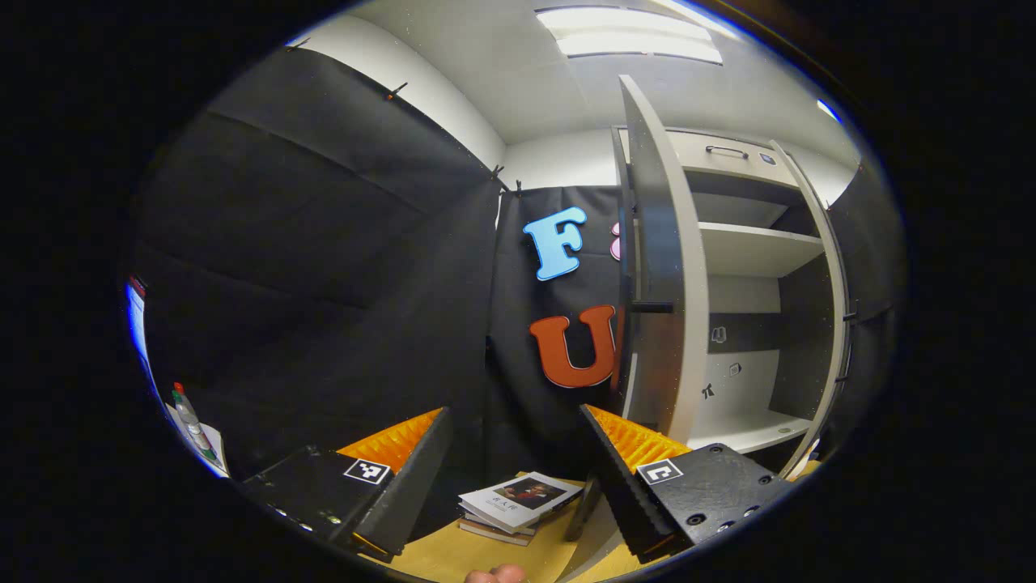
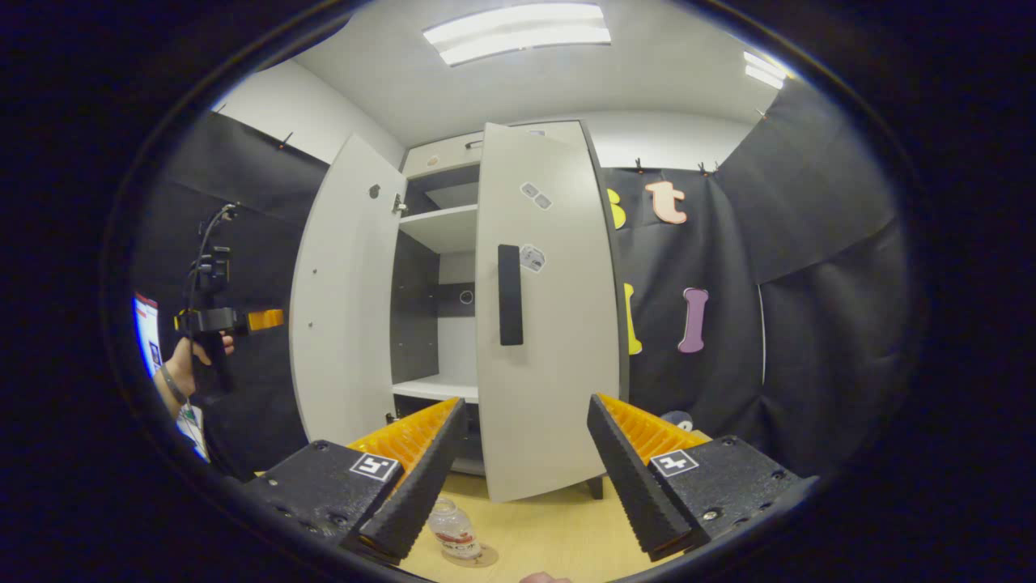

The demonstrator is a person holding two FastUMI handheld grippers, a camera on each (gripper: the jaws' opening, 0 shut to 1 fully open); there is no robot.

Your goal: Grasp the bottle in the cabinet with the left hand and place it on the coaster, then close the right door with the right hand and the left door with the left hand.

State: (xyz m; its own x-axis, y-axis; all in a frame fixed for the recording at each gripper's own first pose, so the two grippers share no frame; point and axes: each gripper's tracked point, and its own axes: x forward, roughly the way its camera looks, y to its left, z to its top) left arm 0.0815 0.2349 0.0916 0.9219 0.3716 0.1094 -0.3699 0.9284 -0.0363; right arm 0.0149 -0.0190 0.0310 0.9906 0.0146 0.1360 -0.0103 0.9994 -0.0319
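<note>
Black cloth walls our booth, and in the left gripper view we see the left gripper (image 1: 514,478) released, grasping nothing, over the wooden worktop (image 1: 453,555). A stack of books (image 1: 518,506) lies there, beside the cabinet's left door (image 1: 660,267), swung wide.

From the right gripper view, our right gripper (image 2: 526,474) is likewise released. We find the bottle (image 2: 453,530) upright on the coaster (image 2: 477,557) at the worktop's near edge. The right door (image 2: 550,324) stands partly shut.
</note>
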